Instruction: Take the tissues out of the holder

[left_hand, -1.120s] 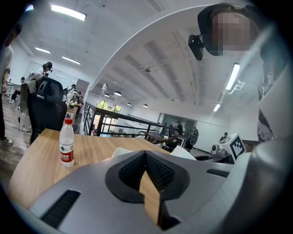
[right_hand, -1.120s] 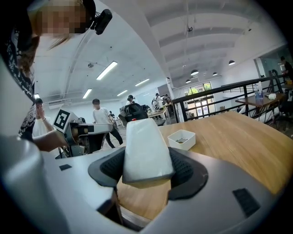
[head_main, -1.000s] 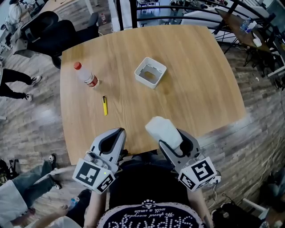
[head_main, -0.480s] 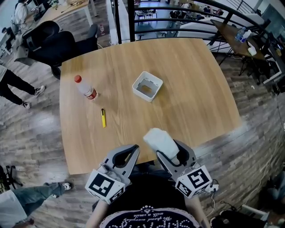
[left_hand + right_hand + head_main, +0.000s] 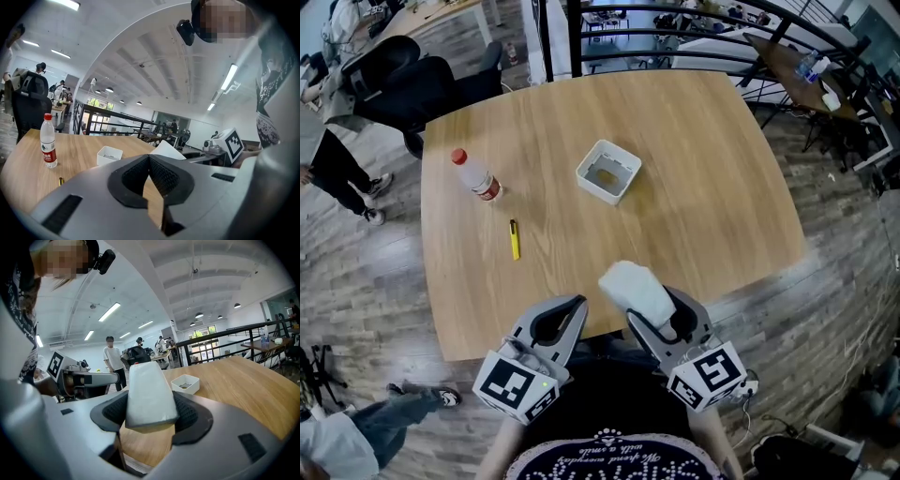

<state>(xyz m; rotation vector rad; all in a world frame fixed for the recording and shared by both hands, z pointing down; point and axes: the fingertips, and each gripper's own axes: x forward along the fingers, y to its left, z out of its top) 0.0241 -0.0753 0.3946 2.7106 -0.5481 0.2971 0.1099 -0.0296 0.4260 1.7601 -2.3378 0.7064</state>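
A white pack of tissues (image 5: 636, 288) (image 5: 148, 394) is clamped between the jaws of my right gripper (image 5: 661, 320) (image 5: 150, 413), held above the table's near edge. The white square holder (image 5: 608, 171) (image 5: 185, 383) (image 5: 109, 155) stands near the middle of the round wooden table (image 5: 722, 178), open side up, with no pack in it. My left gripper (image 5: 551, 323) (image 5: 149, 173) is beside the right one at the near edge, its jaws shut with nothing between them.
A plastic water bottle with a red cap (image 5: 475, 175) (image 5: 48, 140) lies or stands at the table's left. A yellow pen-like object (image 5: 514, 240) lies nearer. Black office chairs (image 5: 403, 80) and a railing (image 5: 675, 37) are beyond the table; people stand at the left.
Both grippers have stayed near the table's front edge; the left one has shifted a little to the right, closer to the right one. The tissue pack remains in the right gripper.
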